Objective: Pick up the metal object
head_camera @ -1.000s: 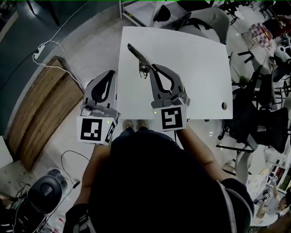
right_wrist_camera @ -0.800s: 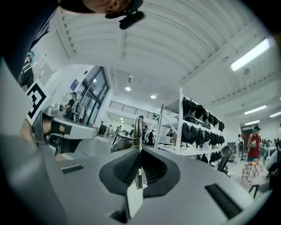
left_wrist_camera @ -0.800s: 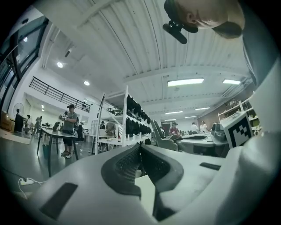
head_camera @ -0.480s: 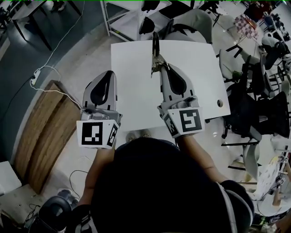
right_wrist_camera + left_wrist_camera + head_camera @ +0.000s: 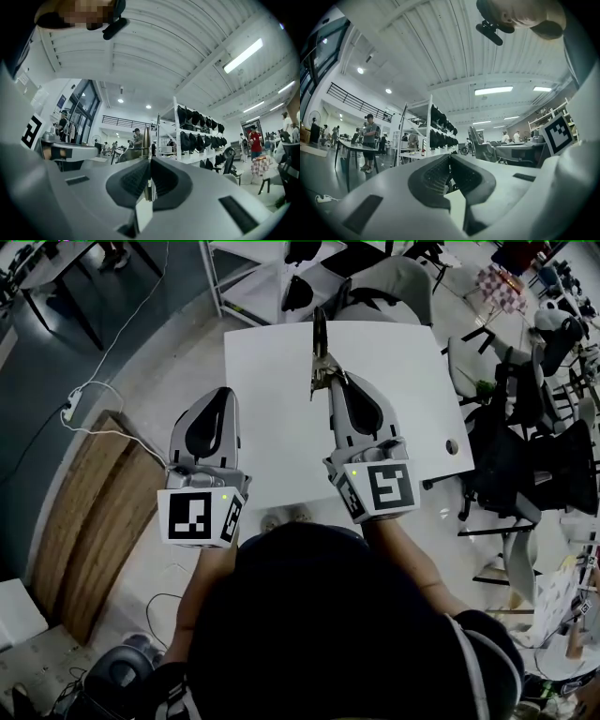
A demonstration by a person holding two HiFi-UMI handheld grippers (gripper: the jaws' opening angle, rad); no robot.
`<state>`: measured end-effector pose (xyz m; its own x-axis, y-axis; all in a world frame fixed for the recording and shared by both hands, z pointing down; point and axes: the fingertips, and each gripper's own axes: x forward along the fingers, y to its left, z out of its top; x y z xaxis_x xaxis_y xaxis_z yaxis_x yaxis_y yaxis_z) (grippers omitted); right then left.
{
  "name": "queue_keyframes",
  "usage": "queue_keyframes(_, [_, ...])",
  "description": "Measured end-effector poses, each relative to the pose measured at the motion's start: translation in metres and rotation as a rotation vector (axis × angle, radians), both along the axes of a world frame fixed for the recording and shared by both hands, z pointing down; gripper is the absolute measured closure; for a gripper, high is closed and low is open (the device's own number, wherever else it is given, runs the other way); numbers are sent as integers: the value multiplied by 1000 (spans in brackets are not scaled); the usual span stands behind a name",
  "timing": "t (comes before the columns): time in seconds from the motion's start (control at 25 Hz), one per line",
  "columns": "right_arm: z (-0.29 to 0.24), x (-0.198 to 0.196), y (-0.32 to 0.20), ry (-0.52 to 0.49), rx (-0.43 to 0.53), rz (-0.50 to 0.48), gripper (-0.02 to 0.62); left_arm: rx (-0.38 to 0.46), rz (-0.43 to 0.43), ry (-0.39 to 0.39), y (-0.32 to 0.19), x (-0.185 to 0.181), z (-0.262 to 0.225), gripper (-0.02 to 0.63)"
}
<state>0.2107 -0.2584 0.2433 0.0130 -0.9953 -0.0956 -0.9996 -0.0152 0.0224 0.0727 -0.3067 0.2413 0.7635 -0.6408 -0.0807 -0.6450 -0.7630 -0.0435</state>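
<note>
My right gripper (image 5: 331, 382) is shut on the metal object (image 5: 320, 343), a slim long-handled tool that sticks out past the jaws, held in the air over the white table (image 5: 272, 418). In the right gripper view the metal object (image 5: 146, 138) rises straight from between the closed pads of the right gripper (image 5: 149, 165). To the left of the table's edge, my left gripper (image 5: 222, 394) hovers with its jaws together and nothing in them. The left gripper view shows the left gripper (image 5: 450, 160) closed, pointing level across the room.
Office chairs (image 5: 525, 465) crowd the table's right side and another chair (image 5: 394, 287) stands at its far edge. A wooden board (image 5: 94, 512) and a white cable (image 5: 103, 362) lie on the floor at left. Shelving (image 5: 436, 136) and people (image 5: 369, 140) stand further off.
The right gripper has lifted the metal object off the table and swung it from slanting left to pointing straight away. Over the last half second it holds almost still. The left gripper barely moved.
</note>
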Motion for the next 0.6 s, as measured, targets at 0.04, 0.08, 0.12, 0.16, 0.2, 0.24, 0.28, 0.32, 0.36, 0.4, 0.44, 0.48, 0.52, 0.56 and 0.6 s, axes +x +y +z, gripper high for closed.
queue_keyframes(0.04, [1, -1, 0, 1, 0, -2, 568, -1, -1, 0, 1, -1, 1, 577])
queue_keyframes(0.08, [1, -2, 1, -1, 2, -5, 568, -1, -2, -1, 1, -2, 2, 577])
queue_keyframes(0.12, [1, -2, 1, -5, 2, -7, 568, -3, -2, -1, 2, -2, 2, 577])
queue_keyframes(0.16, [2, -3, 2, -8, -1, -8, 568, -3, -3, -1, 2, -3, 2, 577])
queue_keyframes(0.2, [1, -3, 2, -9, -2, -10, 568, -4, -4, -2, 3, -3, 1, 577])
queue_keyframes(0.24, [0, -3, 2, -9, 1, -13, 568, -3, -6, -3, 3, -3, 0, 577])
queue_keyframes(0.28, [-1, -3, 2, -9, 6, -15, 568, -2, -7, -3, 3, -3, 0, 577])
queue_keyframes(0.32, [-2, -3, 2, -9, 12, -17, 568, -1, -8, -3, 3, -3, 0, 577])
queue_keyframes(0.36, [-3, -3, 1, -10, 15, -18, 568, -2, -9, -3, 3, -3, 0, 577])
queue_keyframes(0.4, [-2, -4, 1, -12, 14, -19, 568, -2, -9, -3, 3, -4, 0, 577])
queue_keyframes(0.44, [-1, -6, 1, -13, 12, -21, 568, -2, -10, -2, 3, -5, 1, 577])
queue_keyframes(0.48, [0, -7, 1, -15, 8, -23, 568, -3, -10, -2, 3, -6, 2, 577])
queue_keyframes(0.52, [1, -7, 1, -17, 4, -24, 568, -3, -11, -2, 3, -6, 2, 577])
queue_keyframes(0.56, [1, -7, 1, -18, 4, -26, 568, -3, -11, -3, 3, -6, 2, 577])
queue_keyframes(0.6, [0, -7, 1, -19, 5, -27, 568, -2, -11, -4, 3, -5, 2, 577])
